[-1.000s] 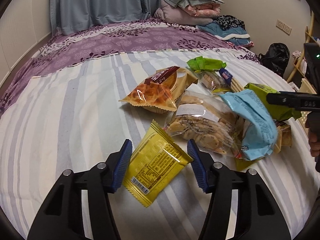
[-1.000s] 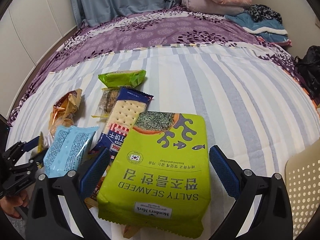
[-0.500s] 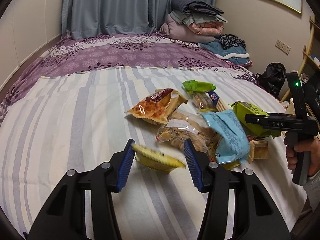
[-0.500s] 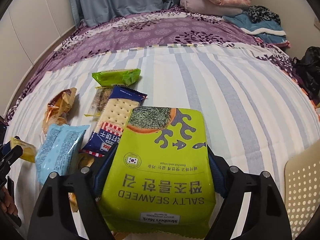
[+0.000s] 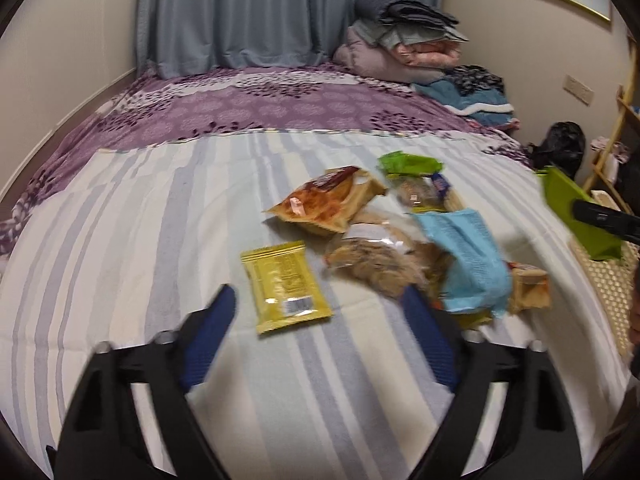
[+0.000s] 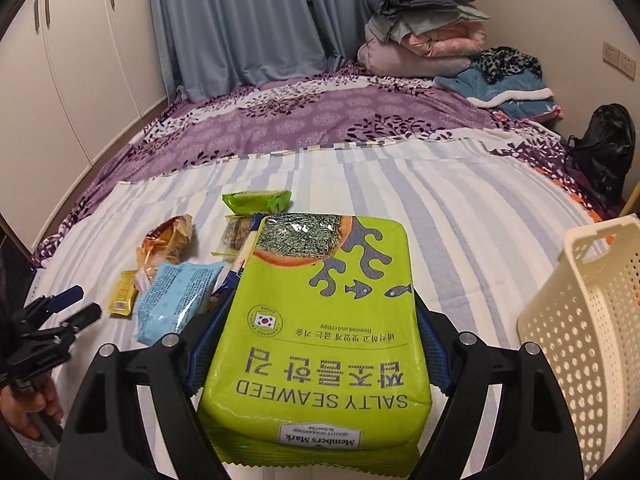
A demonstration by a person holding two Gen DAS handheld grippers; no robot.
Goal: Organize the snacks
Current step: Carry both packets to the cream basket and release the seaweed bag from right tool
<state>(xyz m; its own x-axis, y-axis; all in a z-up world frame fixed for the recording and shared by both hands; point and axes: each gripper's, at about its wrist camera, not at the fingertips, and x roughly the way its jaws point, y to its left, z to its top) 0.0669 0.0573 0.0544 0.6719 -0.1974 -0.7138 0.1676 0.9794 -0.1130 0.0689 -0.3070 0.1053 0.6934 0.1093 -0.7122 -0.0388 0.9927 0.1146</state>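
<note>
Our right tongs (image 6: 316,344) gripping the green seaweed bag (image 6: 320,320) above the striped bed (image 6: 460,208), beside the white basket (image 6: 580,320), our left tongs (image 5: 320,320) opening with nothing between them, yellow packet (image 5: 284,286) flat on the bed just ahead, other snacks (image 5: 400,232) piled nearby

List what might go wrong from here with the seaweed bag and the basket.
1. The right gripper holds the wide salty seaweed bag only by its side edges; the soft pack may buckle and slip out.
2. The cream basket looks tilted on the soft bed, so the bag could catch its rim and tip it.
3. The left gripper has its jaws opening, nothing between them; the yellow packet lies just ahead and could be knocked.
</note>
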